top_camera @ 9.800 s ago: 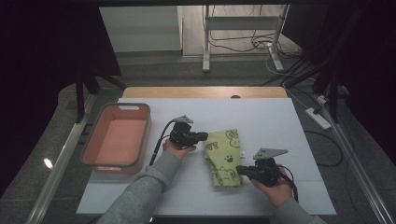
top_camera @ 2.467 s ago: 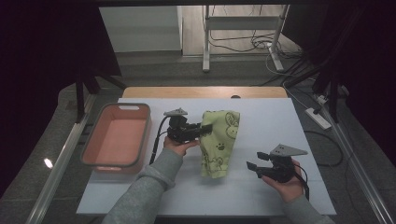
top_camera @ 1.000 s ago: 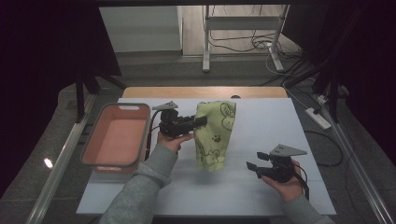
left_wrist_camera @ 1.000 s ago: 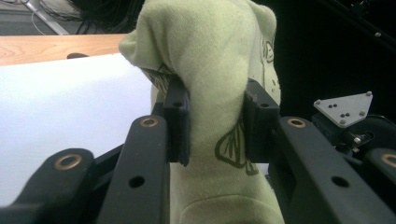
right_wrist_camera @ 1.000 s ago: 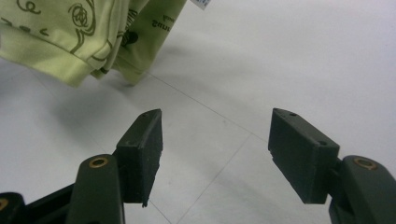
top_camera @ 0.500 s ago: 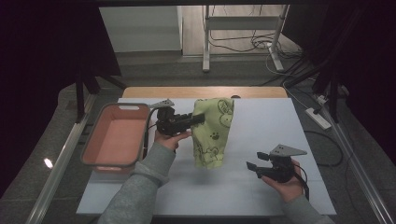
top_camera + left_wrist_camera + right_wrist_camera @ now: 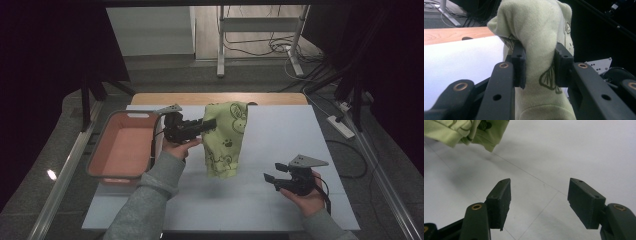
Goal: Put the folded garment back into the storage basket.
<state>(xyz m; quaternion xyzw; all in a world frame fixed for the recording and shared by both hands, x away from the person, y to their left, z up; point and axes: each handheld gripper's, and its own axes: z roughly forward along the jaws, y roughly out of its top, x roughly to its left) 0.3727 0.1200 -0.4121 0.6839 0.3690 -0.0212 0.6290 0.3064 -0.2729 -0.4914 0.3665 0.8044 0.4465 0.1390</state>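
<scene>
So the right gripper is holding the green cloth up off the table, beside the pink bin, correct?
No. The left gripper holds the green cloth up, beside the pink bin; the left gripper view shows it clamped. The right gripper is open and empty.

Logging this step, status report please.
Left gripper shut on green cloth, hanging above the table. Right gripper open, empty. Nothing in the way.

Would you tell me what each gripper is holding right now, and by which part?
The left gripper pinches the green cloth by a bunched fold near its top; the right gripper holds nothing.
</scene>
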